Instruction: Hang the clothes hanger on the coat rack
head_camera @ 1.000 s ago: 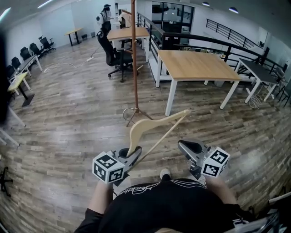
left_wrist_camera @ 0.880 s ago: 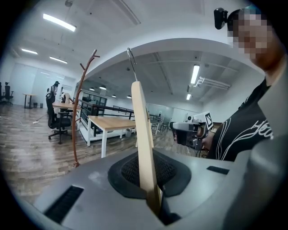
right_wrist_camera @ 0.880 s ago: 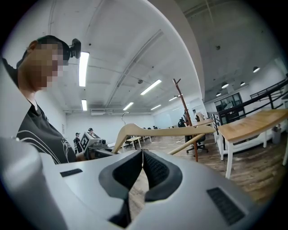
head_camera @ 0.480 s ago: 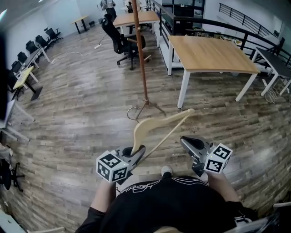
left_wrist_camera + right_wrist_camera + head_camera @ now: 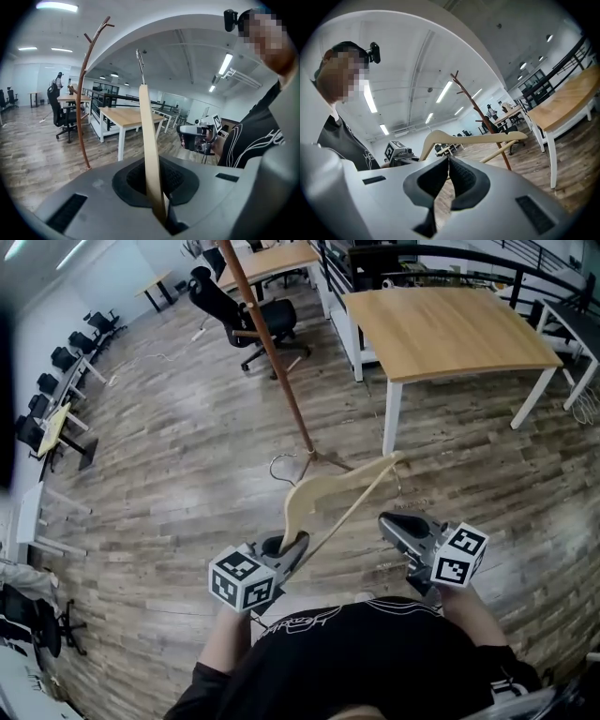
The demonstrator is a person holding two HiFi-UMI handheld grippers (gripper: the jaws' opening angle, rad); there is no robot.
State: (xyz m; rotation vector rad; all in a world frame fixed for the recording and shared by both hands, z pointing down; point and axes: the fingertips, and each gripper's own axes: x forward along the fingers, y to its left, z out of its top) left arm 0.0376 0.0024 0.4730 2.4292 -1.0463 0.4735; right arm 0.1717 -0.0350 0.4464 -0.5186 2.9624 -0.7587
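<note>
Jutting from the clamping left tongs (image 5: 287, 547), the hanger (image 5: 323, 491); right tongs (image 5: 396, 524) pinched together empty alongside.

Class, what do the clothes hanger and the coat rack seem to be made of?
Clothes hanger: probably smooth pale wood, given its light tan colour; its hook looks like thin metal wire. Coat rack: reddish-brown pole, wood or painted metal; unclear.

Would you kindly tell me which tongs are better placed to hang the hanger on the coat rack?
Left: the left tongs clamp the hanger, facing the coat rack; the right tongs are shut and empty.
</note>
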